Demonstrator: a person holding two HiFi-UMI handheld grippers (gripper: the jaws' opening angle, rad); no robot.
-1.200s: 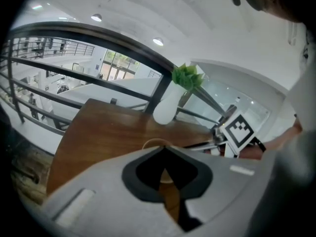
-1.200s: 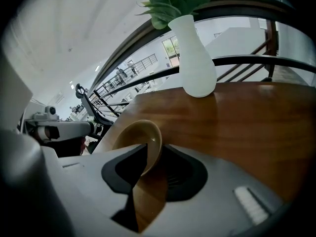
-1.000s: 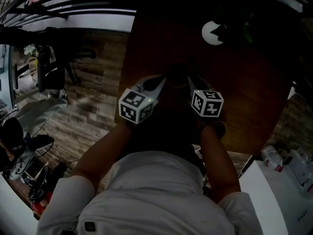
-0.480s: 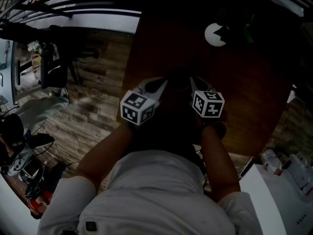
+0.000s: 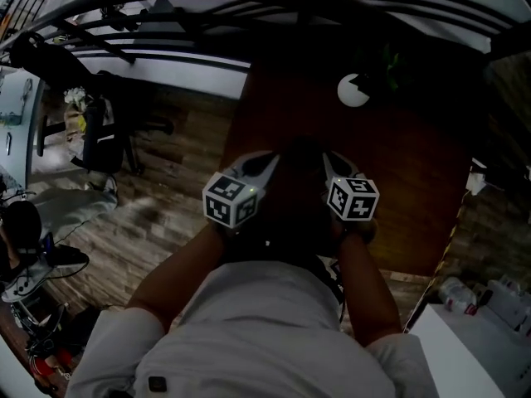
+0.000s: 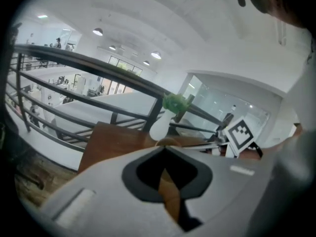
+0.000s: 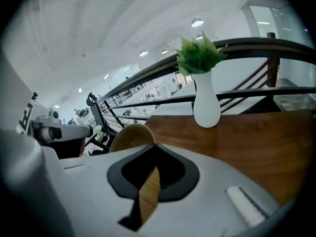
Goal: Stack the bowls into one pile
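A wooden bowl (image 7: 129, 137) hangs above the brown table (image 7: 256, 142), held between my two grippers. My right gripper (image 7: 155, 149) has just been closing, and the bowl's rim is now pinched between its jaws. My left gripper (image 6: 165, 149) is shut on a wooden rim (image 6: 170, 191) too. I cannot tell whether both rims belong to one bowl. In the head view the left gripper (image 5: 265, 162) and right gripper (image 5: 332, 164) sit side by side in front of my body. The bowl between them is lost in the dark there.
A white vase (image 7: 206, 107) with green leaves stands at the far side of the table (image 5: 415, 181), also visible as the vase (image 5: 354, 90) in the head view. A dark railing (image 6: 74, 70) runs behind the table. Wooden floor (image 5: 158, 214) lies to the left.
Both grippers have risen together, still side by side. The head view has shifted, so the table and vase sit lower and further off in the picture.
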